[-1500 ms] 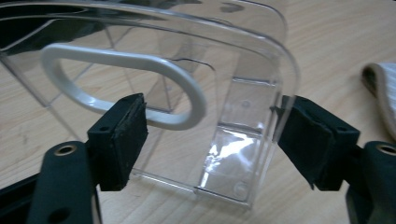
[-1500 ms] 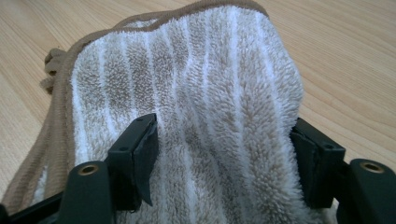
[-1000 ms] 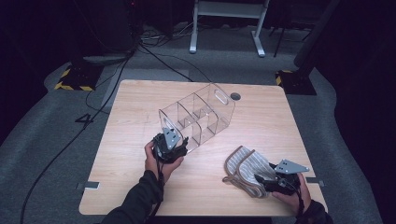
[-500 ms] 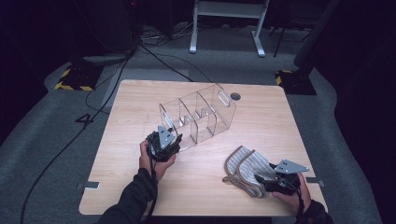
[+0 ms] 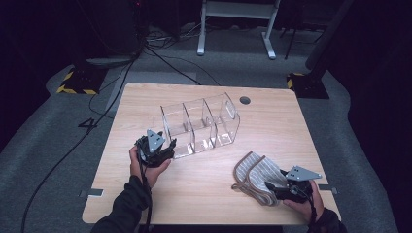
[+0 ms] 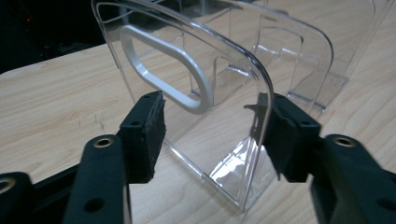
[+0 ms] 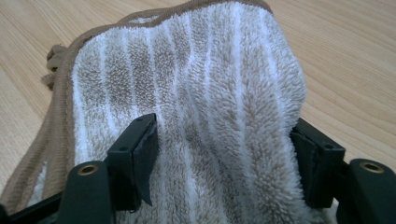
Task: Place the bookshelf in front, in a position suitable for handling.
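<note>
A clear acrylic organizer [image 5: 200,124] with three compartments stands mid-table. Its near end wall [image 6: 219,84] carries a white oval handle [image 6: 163,65]. My left gripper [image 5: 169,145] sits at that left end. Its jaws have just been opening and stand open [image 6: 212,135] on either side of the end wall, the left pad [image 6: 145,135] clear of the plastic. A folded beige-and-white striped towel [image 5: 256,175] lies at the front right. My right gripper [image 5: 273,187] is shut on its near edge, and the thick fold [image 7: 210,93] bulges between the pads.
The wooden table [image 5: 145,97] has a round cable hole [image 5: 245,100] at the back right. Dark floor with cables [image 5: 160,58] and a white stand's legs [image 5: 233,29] lie beyond the far edge. Bare wood stretches between the two hands.
My left hand has shifted left along the table. The organizer's near end swung left with it, so it lies more level across. The right hand and towel have kept still.
</note>
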Motion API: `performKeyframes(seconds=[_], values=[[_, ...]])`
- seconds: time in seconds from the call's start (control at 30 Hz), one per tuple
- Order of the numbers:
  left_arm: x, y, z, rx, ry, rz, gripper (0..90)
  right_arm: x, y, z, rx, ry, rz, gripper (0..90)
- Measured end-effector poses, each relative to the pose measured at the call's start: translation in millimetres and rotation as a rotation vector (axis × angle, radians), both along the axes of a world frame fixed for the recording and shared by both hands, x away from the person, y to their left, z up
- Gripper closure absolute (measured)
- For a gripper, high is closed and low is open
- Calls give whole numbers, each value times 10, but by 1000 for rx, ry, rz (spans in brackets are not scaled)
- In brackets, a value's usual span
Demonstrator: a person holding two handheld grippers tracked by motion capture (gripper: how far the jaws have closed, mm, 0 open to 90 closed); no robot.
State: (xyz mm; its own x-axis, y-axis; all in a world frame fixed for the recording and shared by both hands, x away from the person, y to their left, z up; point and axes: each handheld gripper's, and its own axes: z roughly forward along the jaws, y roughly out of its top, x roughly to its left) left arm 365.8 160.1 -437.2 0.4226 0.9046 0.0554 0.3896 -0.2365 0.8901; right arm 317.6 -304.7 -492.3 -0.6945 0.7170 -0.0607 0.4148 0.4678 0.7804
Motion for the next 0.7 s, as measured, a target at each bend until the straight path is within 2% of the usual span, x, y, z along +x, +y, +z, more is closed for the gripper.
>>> performKeyframes(seconds=[0.13,0.27,0.37,0.43,0.5,0.57,0.63,0.7], values=[[59,-34,29,3,-8,0,370,-13,2,68,10,-20,0,323],[139,-47,2,14,11,7,353,-31,25,173,45,-28,20,306],[179,-55,-25,25,22,24,351,-47,102,208,26,-22,48,278],[202,-50,-38,26,25,28,346,-43,158,192,-5,-17,62,269],[208,-49,-46,18,33,17,369,-31,201,161,-27,2,72,255],[207,-53,-46,20,31,3,433,-9,231,123,-42,24,75,232],[201,-60,-41,34,30,-9,493,23,242,82,-63,39,62,208],[195,-72,-34,53,21,-2,538,52,238,39,-64,65,61,184]])
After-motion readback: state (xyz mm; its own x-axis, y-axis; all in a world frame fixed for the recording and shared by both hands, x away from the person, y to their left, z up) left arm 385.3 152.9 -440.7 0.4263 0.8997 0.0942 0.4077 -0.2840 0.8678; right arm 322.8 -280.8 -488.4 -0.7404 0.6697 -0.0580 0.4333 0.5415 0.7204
